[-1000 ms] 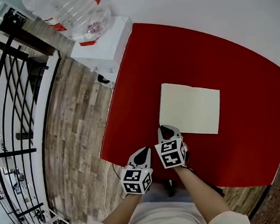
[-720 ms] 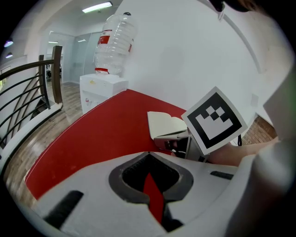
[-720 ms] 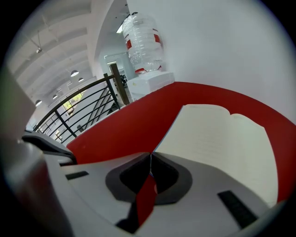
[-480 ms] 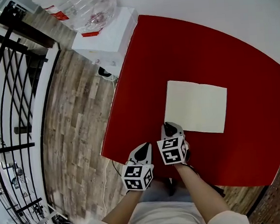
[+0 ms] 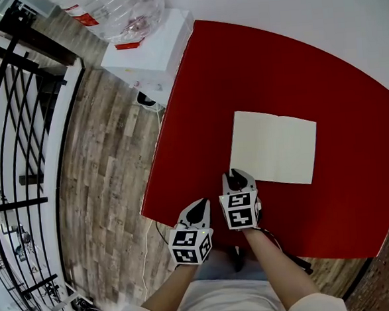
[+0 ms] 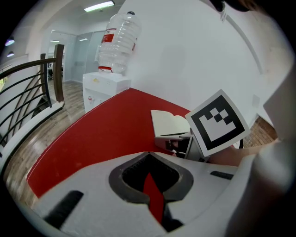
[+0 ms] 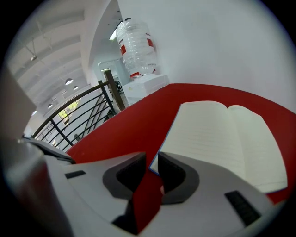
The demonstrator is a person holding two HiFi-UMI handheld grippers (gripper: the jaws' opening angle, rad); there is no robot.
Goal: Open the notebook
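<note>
While both forearms reached in from 6 o'clock and angled downward, the right tool (image 5: pixel 236 179) sat at the 7 o'clock corner of the notebook (image 5: pixel 273 146). Its jaws were opening, with that corner poking between them but not clamped. The left tool (image 5: pixel 198 211) hovered at its 8 o'clock, jaws together and empty, just inside the near edge of the counter (image 5: pixel 197 105). The notebook lay open flat, pages up, with loads of bare red at its 12 and 9 o'clock. The counter's 3 o'clock side was cut off by the frame, and so was the top of the water bottle (image 5: pixel 114 11) at 11 o'clock.
</note>
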